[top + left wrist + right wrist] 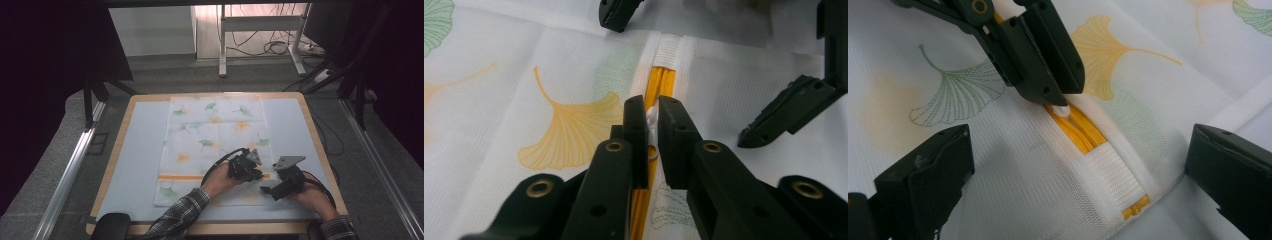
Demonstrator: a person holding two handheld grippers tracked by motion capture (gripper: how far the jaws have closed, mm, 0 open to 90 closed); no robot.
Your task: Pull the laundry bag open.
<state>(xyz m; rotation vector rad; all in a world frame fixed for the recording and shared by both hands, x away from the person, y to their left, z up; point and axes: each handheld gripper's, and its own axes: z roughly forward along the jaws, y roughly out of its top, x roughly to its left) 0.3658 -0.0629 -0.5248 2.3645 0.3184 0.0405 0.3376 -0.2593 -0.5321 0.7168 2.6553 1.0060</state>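
Observation:
A white mesh bag (215,135) printed with ginkgo leaves lies flat on the table (135,150). An orange zipper (660,82) runs across it near the front edge. My left gripper (652,112) is shut on the small white zipper pull (652,120), close to the zipper's right end. In the right gripper view, the same pull (1060,110) peeks out under the left gripper's jaws. My right gripper (1078,145) stands open, with one jaw on each side of the zipper's end tab (1113,175) and nothing pinched. In the high view both grippers, left (255,175) and right (267,191), meet at the bag's front right.
The pale table top has a wooden rim (115,150), with bare surface left and right of the bag. Metal rails (70,175) run along both sides of the table. Desk legs and cables (270,45) stand on the floor beyond the far edge.

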